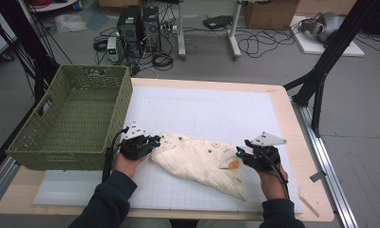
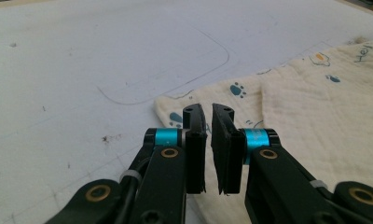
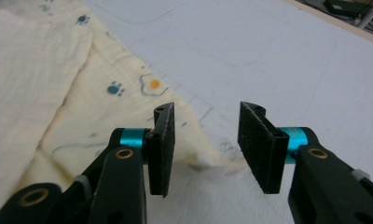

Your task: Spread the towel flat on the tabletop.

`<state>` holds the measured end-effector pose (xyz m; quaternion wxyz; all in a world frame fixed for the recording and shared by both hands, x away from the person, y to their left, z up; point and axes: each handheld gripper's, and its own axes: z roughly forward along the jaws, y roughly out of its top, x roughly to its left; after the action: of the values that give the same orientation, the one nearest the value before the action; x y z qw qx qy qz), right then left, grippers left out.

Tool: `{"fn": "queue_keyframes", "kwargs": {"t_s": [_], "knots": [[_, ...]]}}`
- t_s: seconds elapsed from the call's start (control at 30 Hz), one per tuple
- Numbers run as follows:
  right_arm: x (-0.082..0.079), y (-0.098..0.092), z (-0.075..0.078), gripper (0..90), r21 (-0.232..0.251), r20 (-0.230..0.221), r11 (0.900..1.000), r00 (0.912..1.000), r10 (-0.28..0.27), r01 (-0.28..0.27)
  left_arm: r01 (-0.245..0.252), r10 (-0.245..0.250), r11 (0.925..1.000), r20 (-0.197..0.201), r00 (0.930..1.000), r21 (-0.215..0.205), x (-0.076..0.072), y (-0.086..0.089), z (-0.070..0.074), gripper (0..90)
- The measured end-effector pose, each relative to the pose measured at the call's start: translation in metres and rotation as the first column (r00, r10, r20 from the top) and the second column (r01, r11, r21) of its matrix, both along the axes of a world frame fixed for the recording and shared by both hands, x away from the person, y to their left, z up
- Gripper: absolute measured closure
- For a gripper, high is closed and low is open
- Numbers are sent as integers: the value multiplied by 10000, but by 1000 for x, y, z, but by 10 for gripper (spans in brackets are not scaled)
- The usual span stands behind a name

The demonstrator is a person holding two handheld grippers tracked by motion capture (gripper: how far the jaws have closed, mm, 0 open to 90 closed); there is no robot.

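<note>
The folded cream muslin cloth (image 1: 197, 161), printed with paw marks and a fried egg, lies on the white grid mat (image 1: 188, 111) between the two grippers, and the work in hand looks like folding it before it goes in the green woven basket (image 1: 74, 118) beyond the left hand.

The left gripper (image 2: 208, 116) hovers with its jaws nearly together, only a thin slit between the pads, and nothing in that slit; the cloth's corner lies just ahead of and beneath the tips.

The right gripper (image 3: 205, 128) has its jaws parted to a middling gap, empty, with the cloth's right-hand edge under the inner jaw and running into the gap.

To do this step well, each gripper should probably come down so one pad slides under a corner (all layers, not just the top one), then close squarely. The left jaws need to widen first. Lifting both ends evenly should keep the fold from slipping open.
</note>
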<state>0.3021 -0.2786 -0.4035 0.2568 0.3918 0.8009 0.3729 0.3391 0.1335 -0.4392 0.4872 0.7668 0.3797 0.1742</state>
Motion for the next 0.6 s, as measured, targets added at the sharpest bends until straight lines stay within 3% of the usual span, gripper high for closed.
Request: {"fn": "queue_keyframes", "kwargs": {"t_s": [0.07,0.13,0.23,0.33,0.4,0.47,0.5,0.53,0.6], "knots": [[11,2,-2,520,65,-214,10000,9998,0,2,10,-11,10000,-23,10000,-41,0,-1,-1,831],[21,7,-9,505,-305,-630,9994,9979,152,-171,7,-7,10000,-116,9999,-52,1,-2,-2,790],[33,15,-23,480,-953,-1325,9945,9907,296,-424,97,-96,9999,-184,9998,82,2,-3,-3,725],[37,18,-32,496,-1095,-1856,9920,9817,420,-631,43,-42,10000,-159,9999,49,2,-4,-4,674],[37,18,-34,583,-728,-1991,9942,9779,632,-791,-40,40,10000,-150,9999,-3,2,-3,-3,658],[37,17,-34,723,-284,-2272,9961,9709,752,-837,-99,97,9999,-153,9998,-126,3,-1,-3,655],[37,17,-33,839,-248,-2300,9948,9690,902,-985,-108,106,9997,-127,9999,-196,3,-1,-2,653],[37,19,-33,866,-337,-2274,9928,9682,1047,-1153,-152,149,9996,-105,9998,-245,3,-1,-2,653],[38,22,-32,871,-919,-1875,9877,9764,1073,-1262,-203,200,9995,-107,9997,-244,3,0,-2,647]]}}
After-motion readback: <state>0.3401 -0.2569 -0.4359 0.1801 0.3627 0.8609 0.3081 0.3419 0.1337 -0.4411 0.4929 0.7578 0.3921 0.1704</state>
